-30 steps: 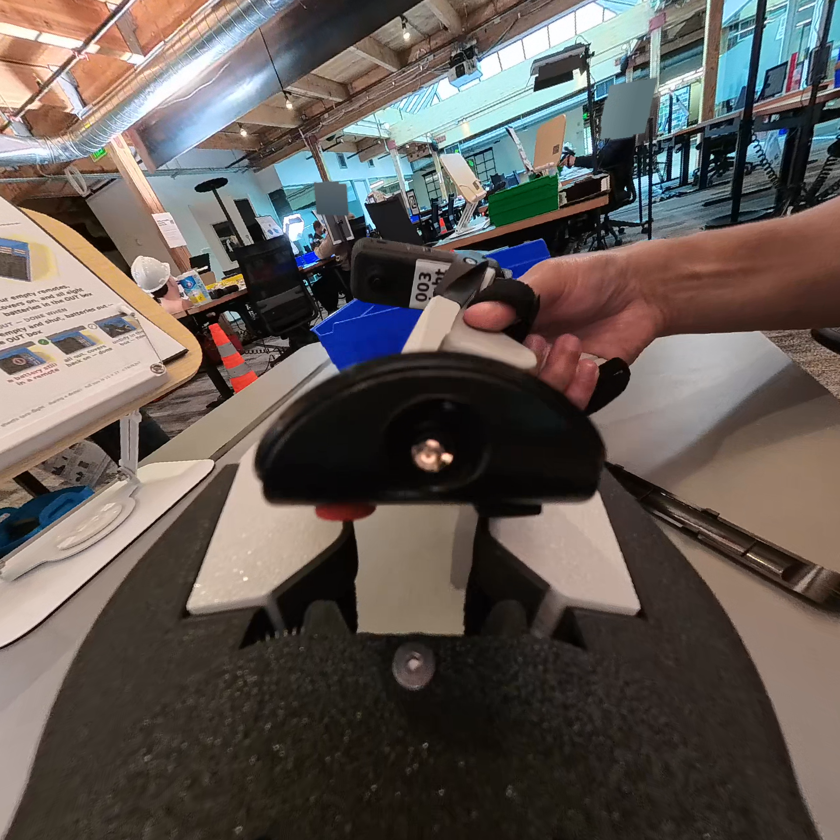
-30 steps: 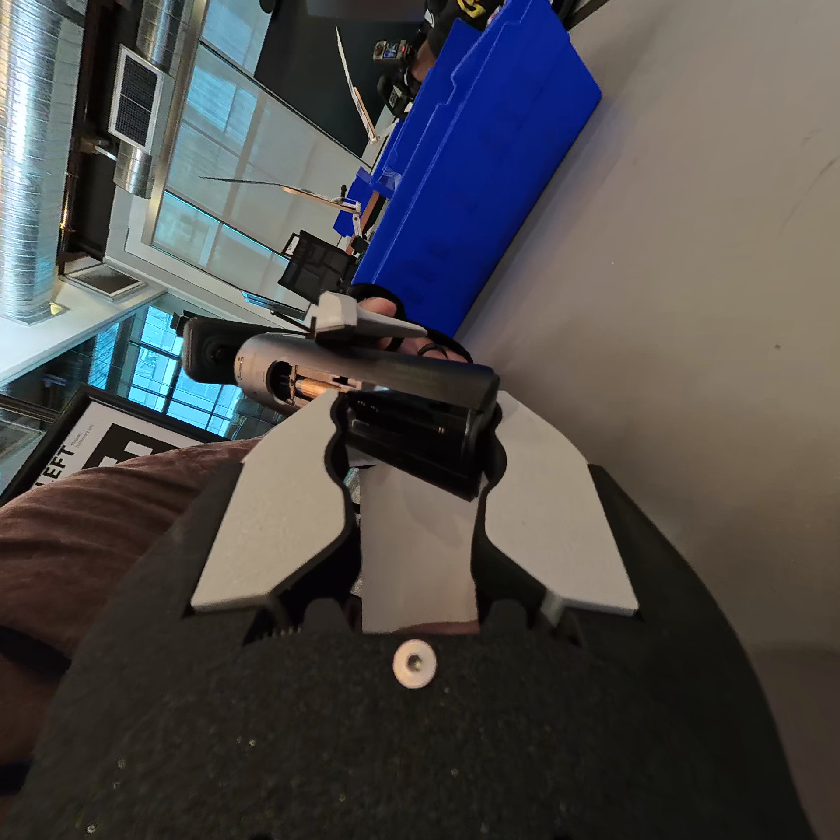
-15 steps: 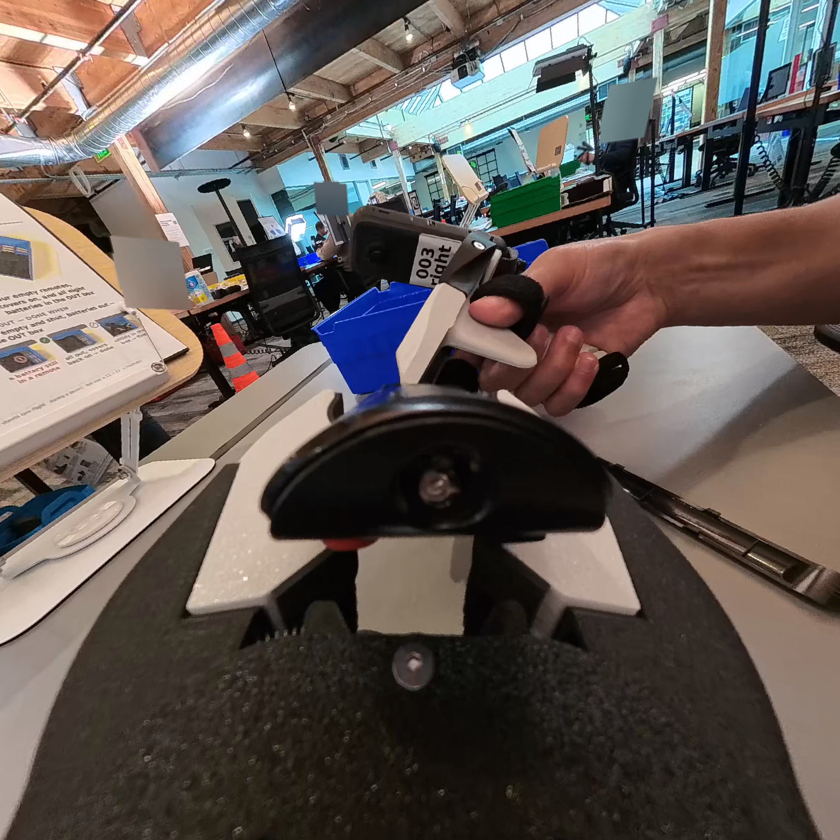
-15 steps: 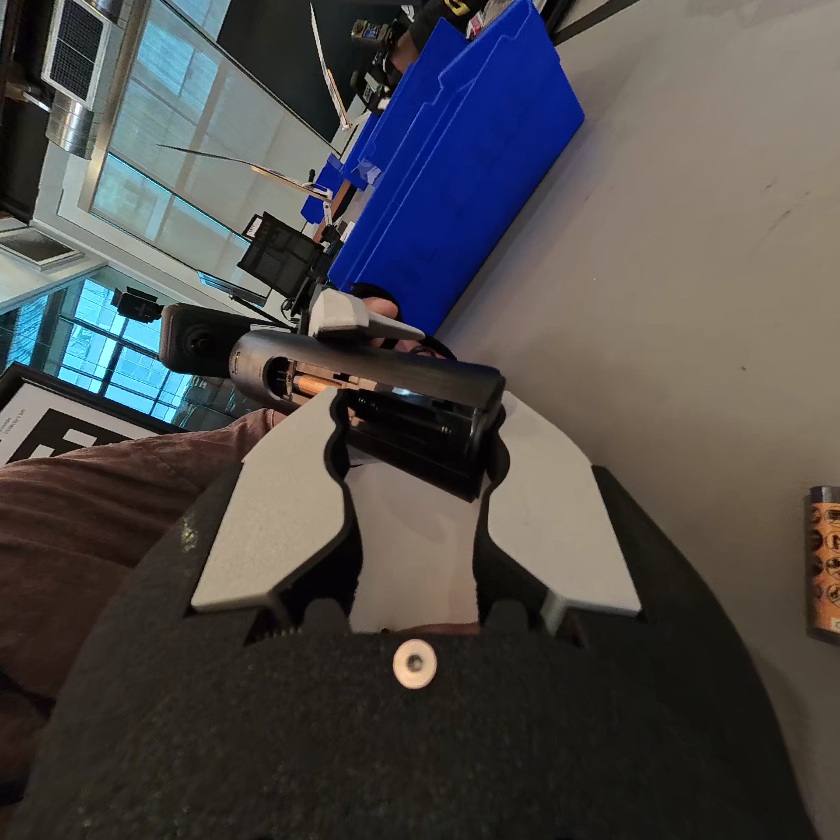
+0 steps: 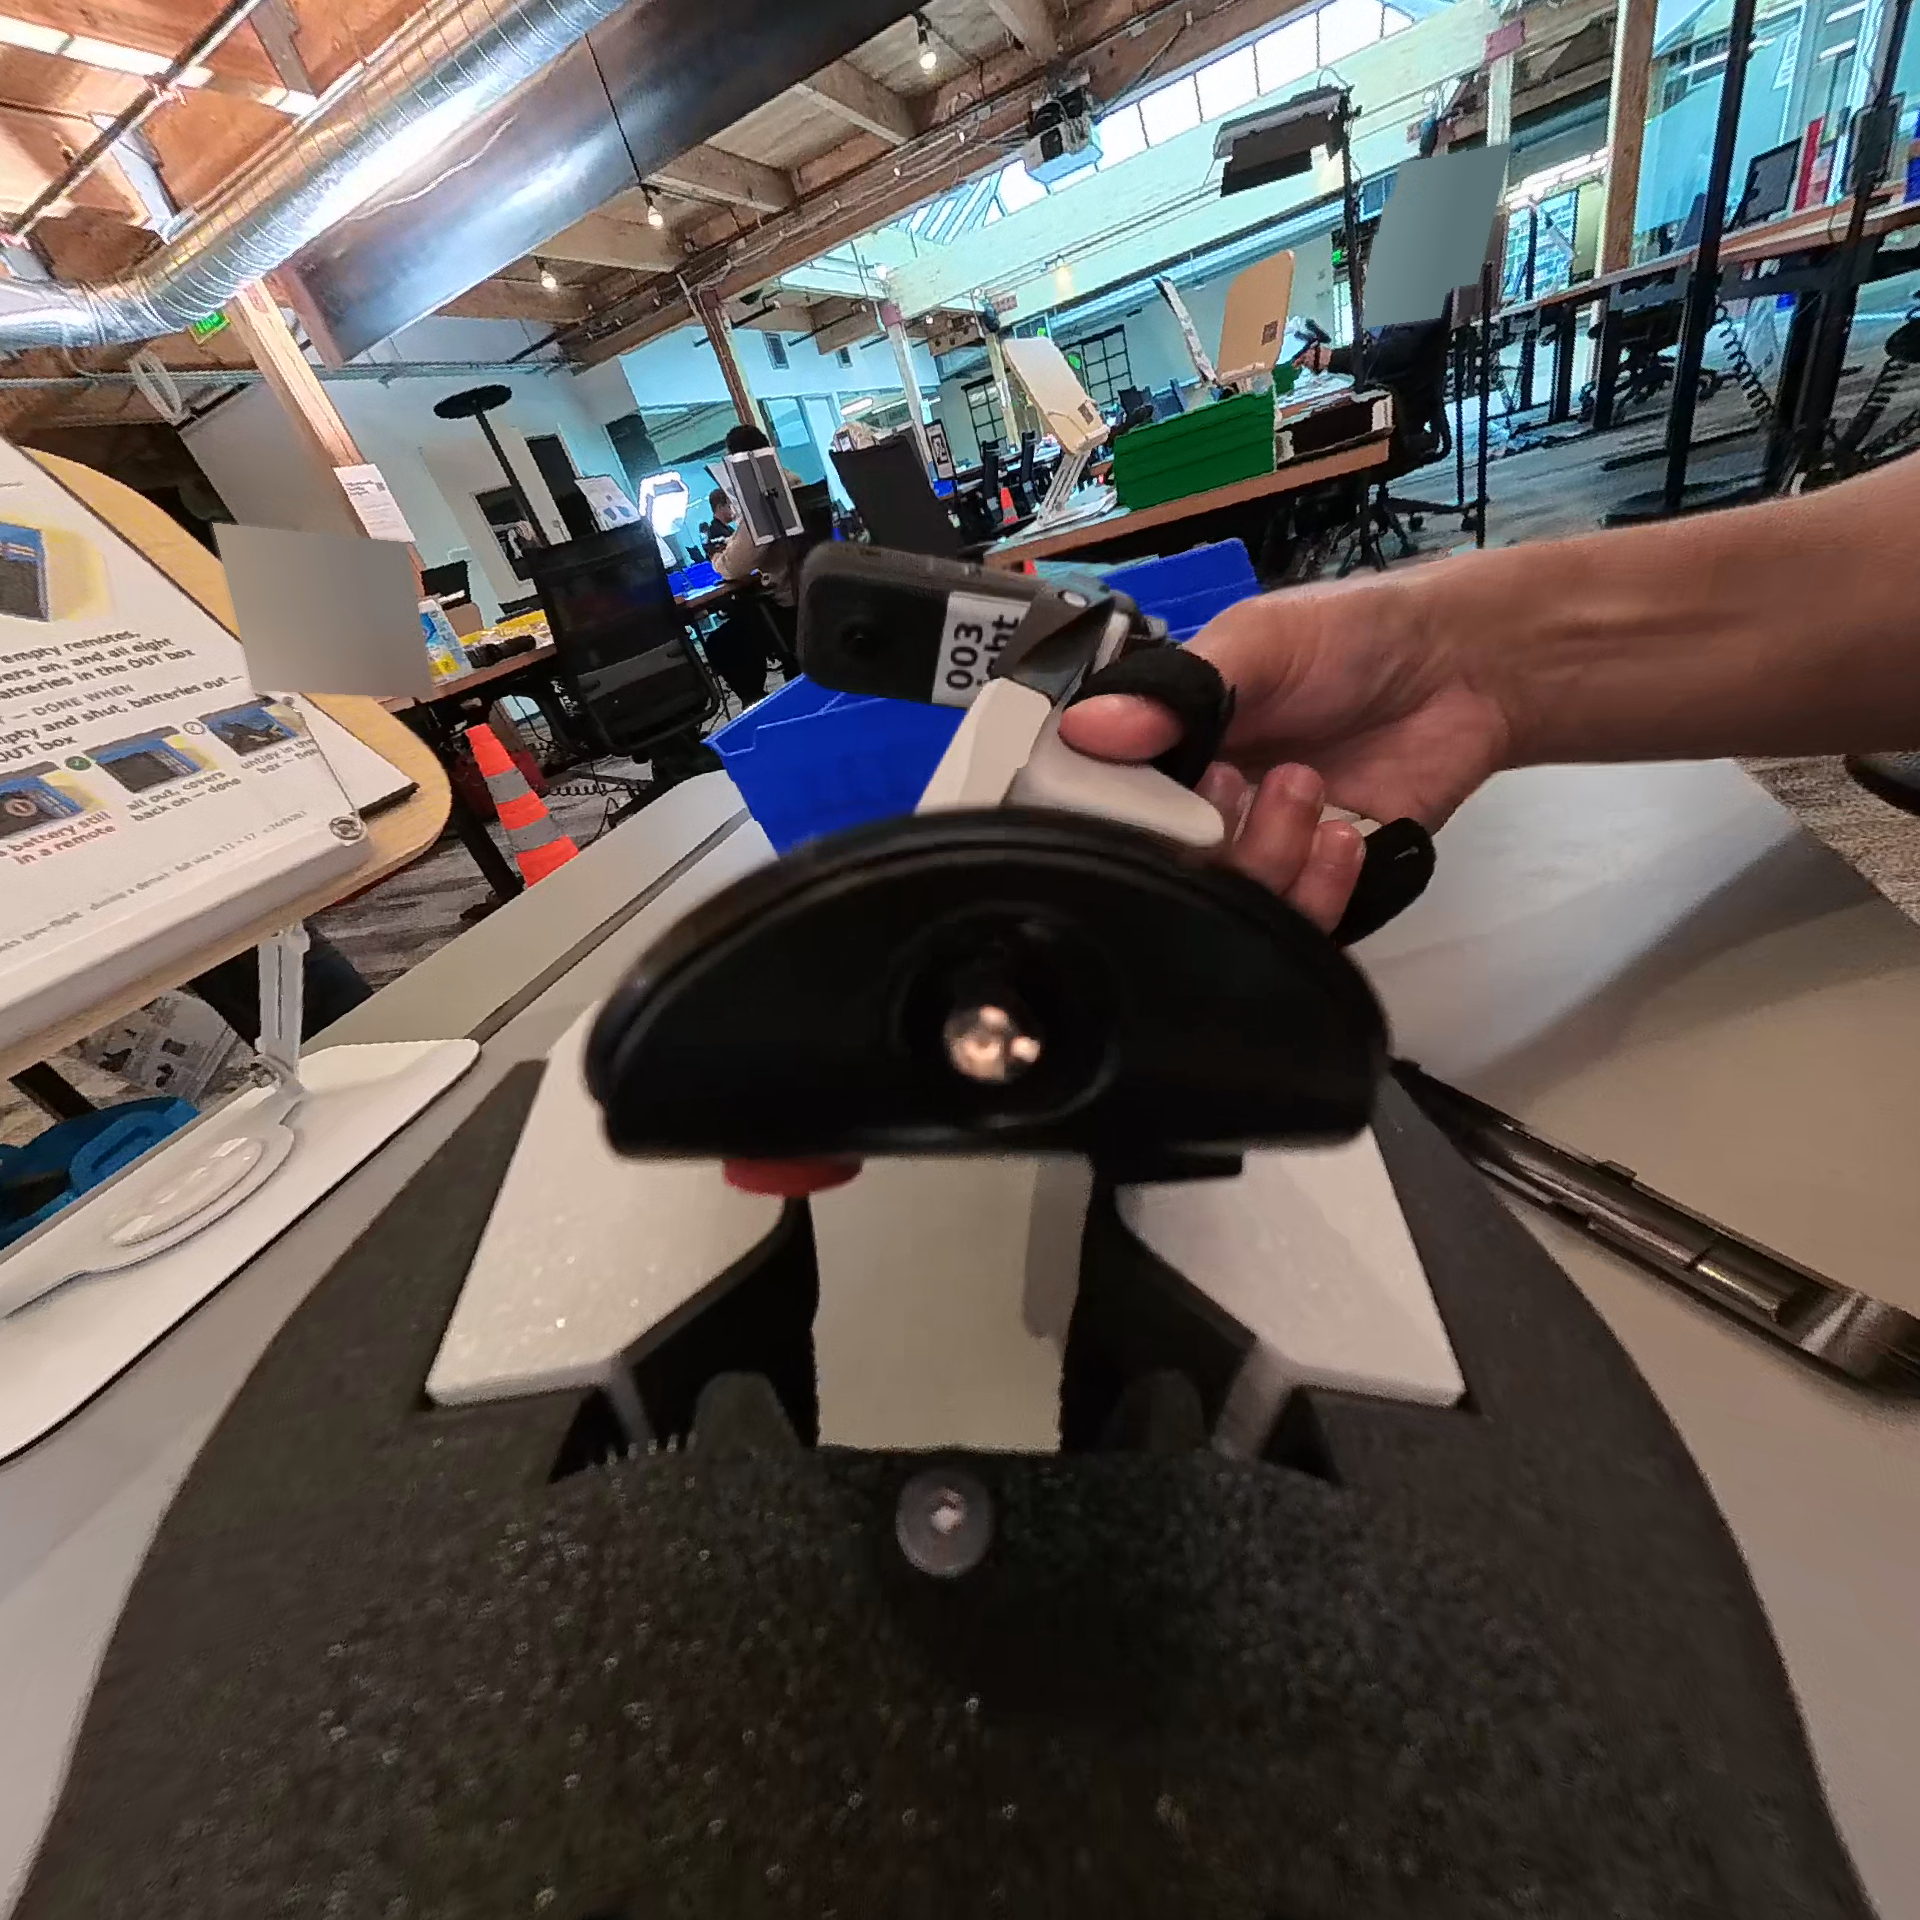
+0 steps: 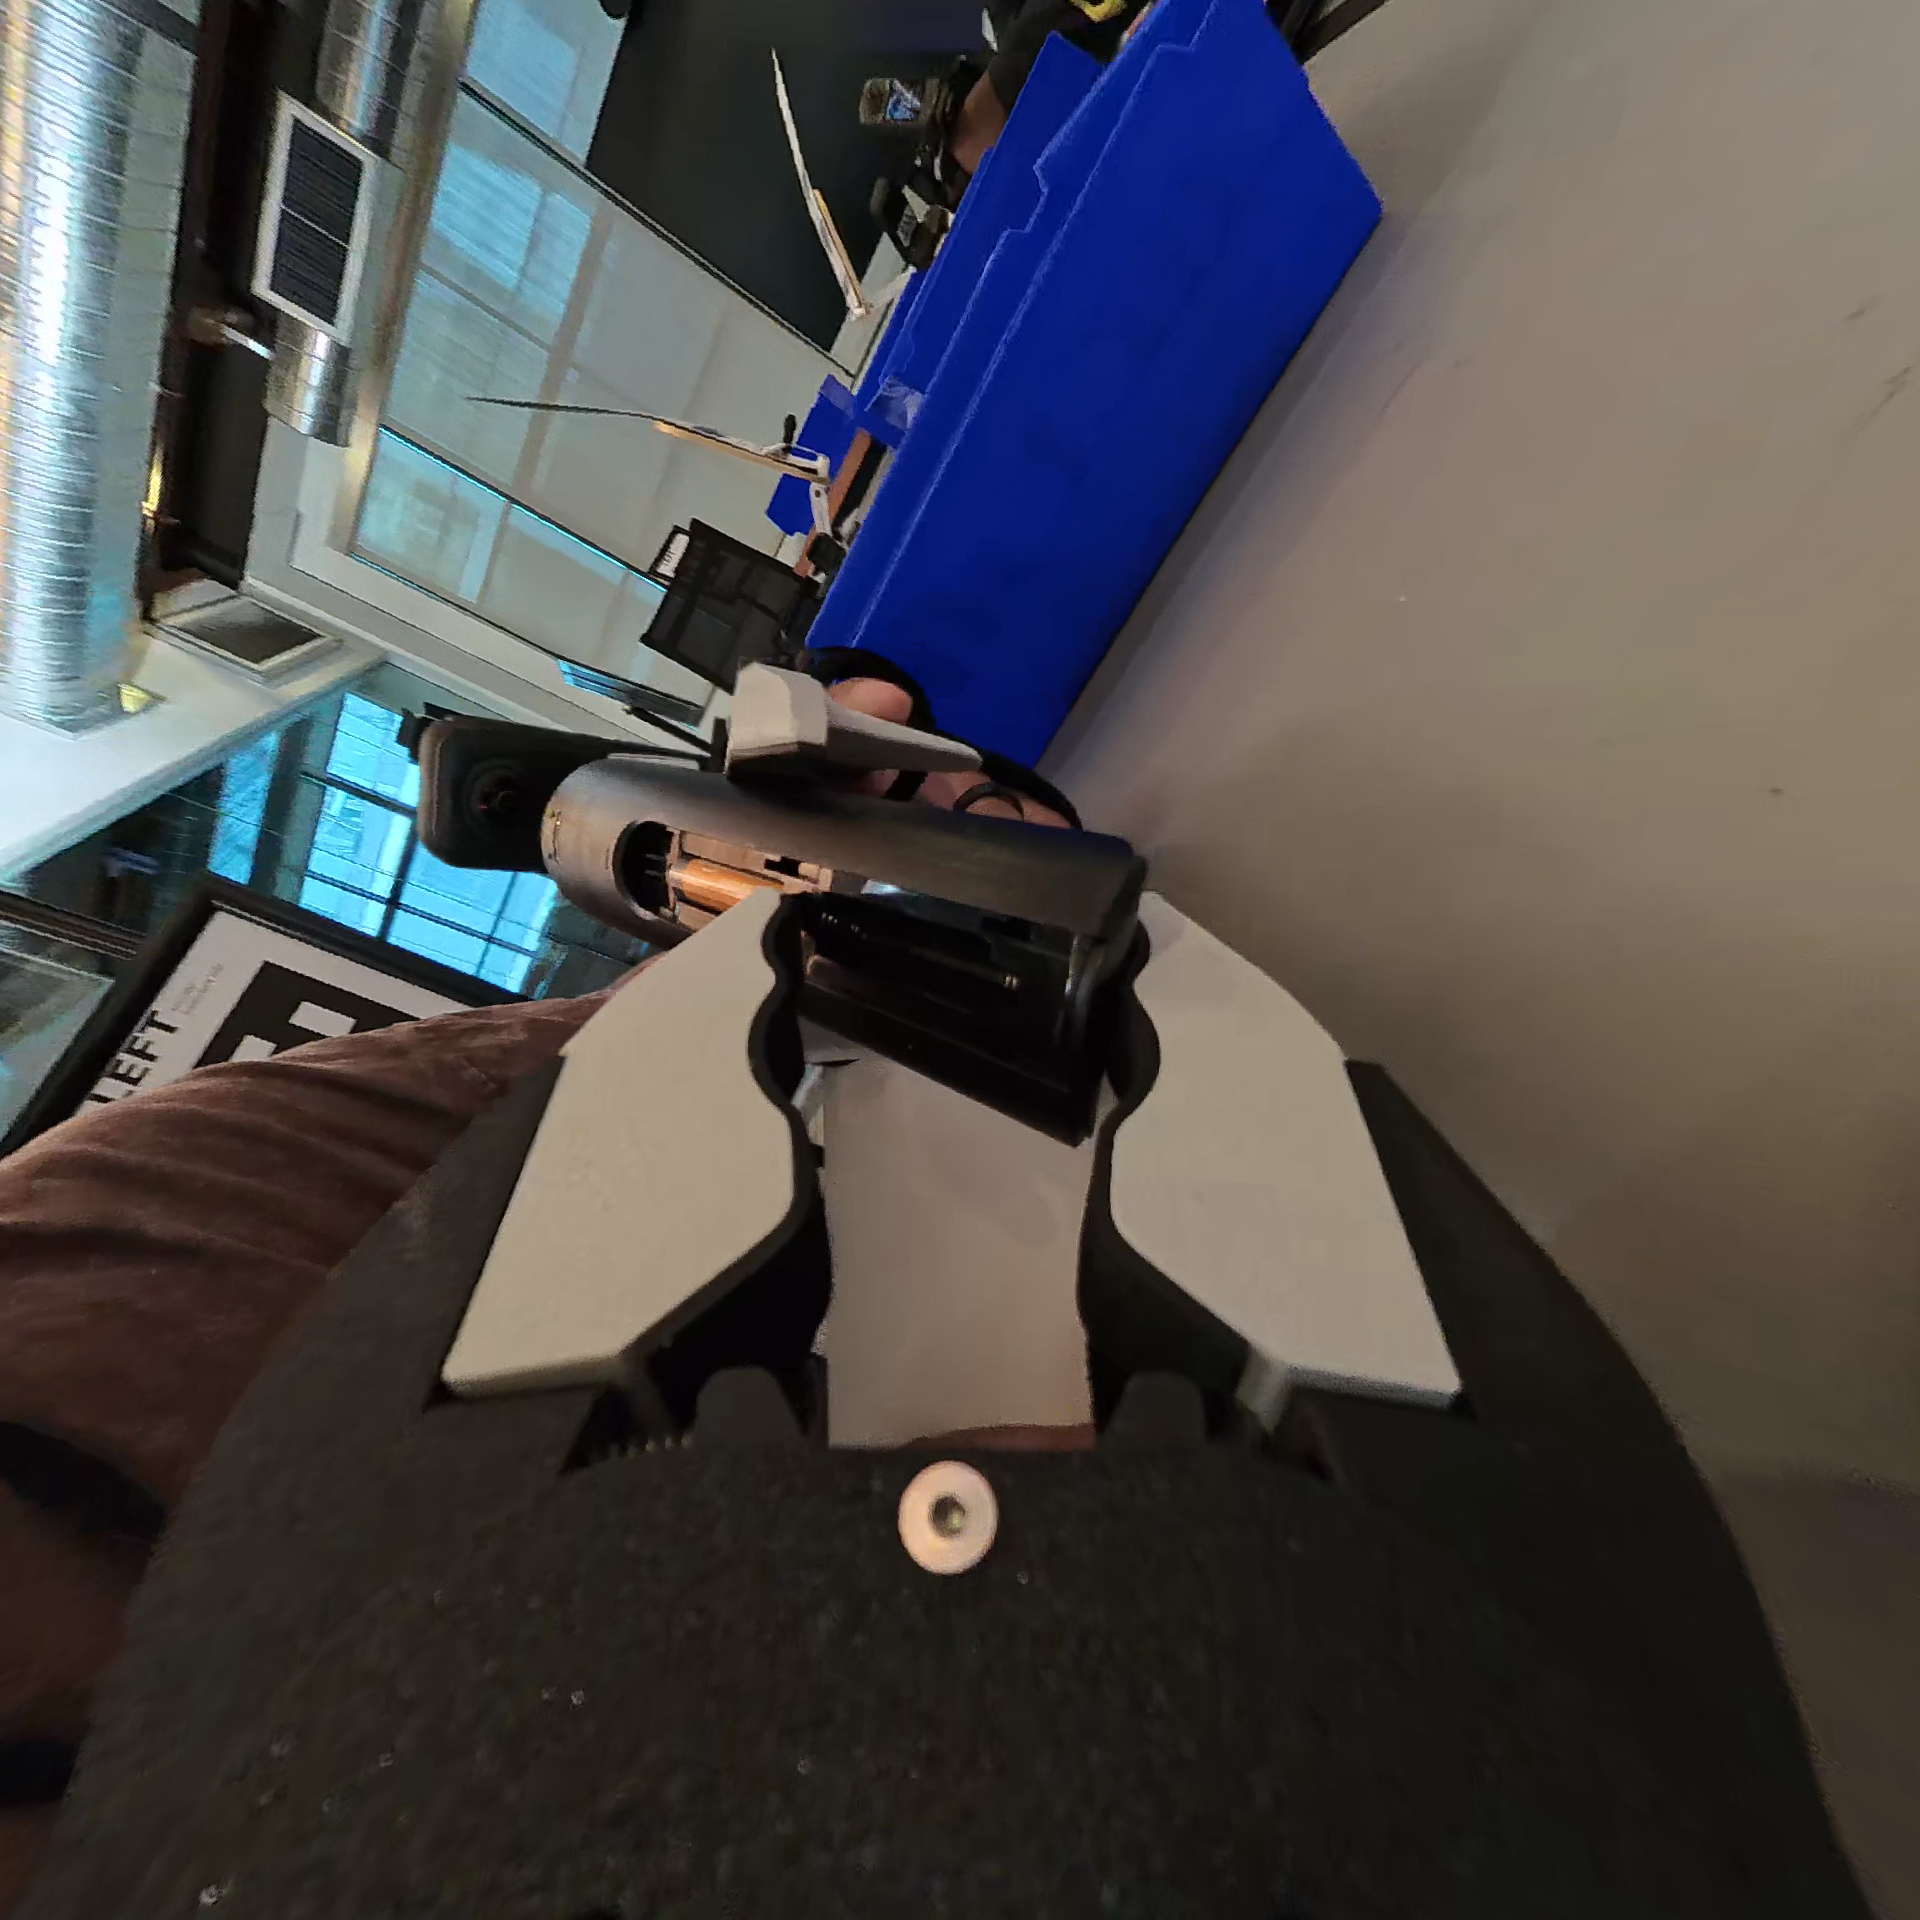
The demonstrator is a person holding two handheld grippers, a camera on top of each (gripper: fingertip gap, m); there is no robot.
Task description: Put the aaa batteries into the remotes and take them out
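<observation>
The right gripper (image 6: 956,935) has its two grey fingers clenched across a single black, rounded plastic remote (image 6: 935,987), one fingertip pressing on each side of its body. The remote hangs in the air above the pale grey table (image 6: 1558,727), with its back cover off and the battery bay facing the right wrist camera. I count one copper-coloured AAA battery (image 6: 717,883) in there, seated in the slot near the silver end; the rest of the bay is too dark to count.

That end of the remote points straight into the left gripper (image 5: 940,1226), filling the space in front of its two white fingers (image 5: 603,1226). It covers their tips, so I cannot tell whether they are pinching it or standing loose around it.

One bare hand (image 5: 1340,727) grips the right tool's handle, with a black strap over the forefinger. A brown sleeve (image 6: 208,1195) shows beside the right gripper.

At the far edge of the table stand bright blue plastic bins (image 6: 1091,416); two stepped walls show, one behind the other. One long, dark, narrow strip (image 5: 1662,1257) lies flat on the table, well to the right of the left gripper. One printed instruction board on a white stand (image 5: 125,748) leans at the left, and one orange-and-white cone (image 5: 514,800) stands on the floor beyond it.
</observation>
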